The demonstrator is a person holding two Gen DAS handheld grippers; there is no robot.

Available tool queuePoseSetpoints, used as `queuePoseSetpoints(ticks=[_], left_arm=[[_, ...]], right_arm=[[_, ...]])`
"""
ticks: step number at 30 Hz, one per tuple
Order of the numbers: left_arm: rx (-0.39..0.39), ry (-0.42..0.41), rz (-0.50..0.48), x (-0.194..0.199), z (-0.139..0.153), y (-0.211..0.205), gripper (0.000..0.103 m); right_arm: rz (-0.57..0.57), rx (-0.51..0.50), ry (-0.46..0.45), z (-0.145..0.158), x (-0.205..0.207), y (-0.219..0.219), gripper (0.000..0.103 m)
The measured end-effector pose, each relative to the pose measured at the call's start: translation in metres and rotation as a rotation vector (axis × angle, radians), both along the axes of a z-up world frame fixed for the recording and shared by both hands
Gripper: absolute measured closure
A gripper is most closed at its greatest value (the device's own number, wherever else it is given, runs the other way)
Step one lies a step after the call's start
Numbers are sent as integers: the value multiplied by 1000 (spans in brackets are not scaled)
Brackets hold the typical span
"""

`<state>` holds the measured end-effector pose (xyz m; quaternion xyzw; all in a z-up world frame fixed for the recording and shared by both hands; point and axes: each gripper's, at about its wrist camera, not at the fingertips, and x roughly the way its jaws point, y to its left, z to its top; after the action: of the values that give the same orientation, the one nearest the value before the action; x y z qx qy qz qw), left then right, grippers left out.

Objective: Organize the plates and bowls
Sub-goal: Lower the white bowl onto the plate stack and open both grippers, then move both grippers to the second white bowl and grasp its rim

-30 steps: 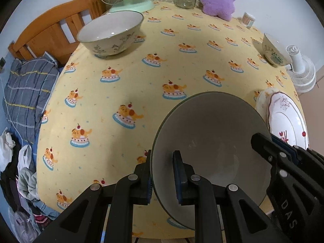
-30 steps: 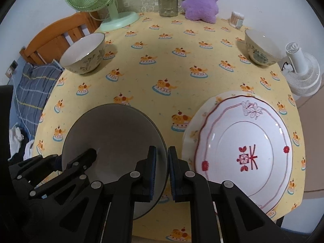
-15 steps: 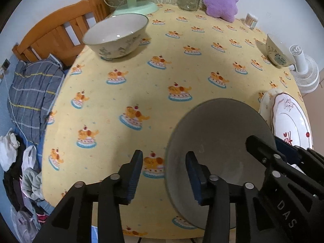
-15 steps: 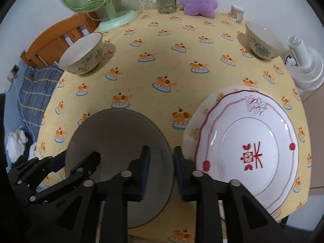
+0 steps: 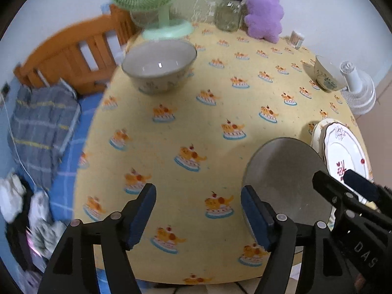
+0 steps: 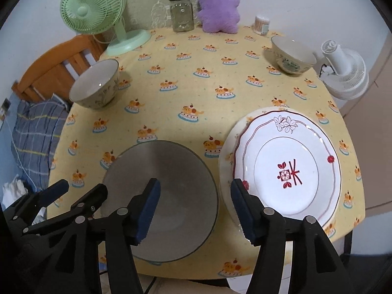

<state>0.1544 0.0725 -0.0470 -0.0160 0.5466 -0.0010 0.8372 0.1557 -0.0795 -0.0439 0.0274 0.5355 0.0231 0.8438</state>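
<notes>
A: Where's the wide grey ceramic bowl [image 6: 161, 196]?

B: On the yellow cake-print tablecloth [image 6: 196, 93], touching the stacked white red-trimmed plates [image 6: 289, 169].

A: Grippers?

B: Left gripper [image 5: 198, 215] and right gripper [image 6: 194, 207] have just been opening; both wide, gripping nothing, probably freeing it.

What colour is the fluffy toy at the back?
The fluffy toy is purple; the right wrist view shows it best.
</notes>
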Motion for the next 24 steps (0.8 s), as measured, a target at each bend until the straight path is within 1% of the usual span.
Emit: queuePoseSetpoints(ticks=[2, 7, 13, 20, 22, 24], left_arm=[[4, -31, -6, -2, 9, 4, 29], [-32, -58, 21, 7, 23, 18, 29], [-45, -97, 67, 31, 40, 31, 21], [-6, -139, 139, 63, 50, 42, 19], [23, -138, 159, 75, 48, 45, 19], [27, -131, 180, 85, 46, 49, 19]], right_arm=[[-15, 3, -16, 6, -2, 3, 40], [-32, 29, -37, 21, 5, 11, 40], [6, 10, -109, 39, 29, 20, 40], [71, 7, -141, 48, 75, 33, 40], [85, 15, -144, 47, 87, 38, 40], [97, 36, -138, 44, 102, 41, 40]])
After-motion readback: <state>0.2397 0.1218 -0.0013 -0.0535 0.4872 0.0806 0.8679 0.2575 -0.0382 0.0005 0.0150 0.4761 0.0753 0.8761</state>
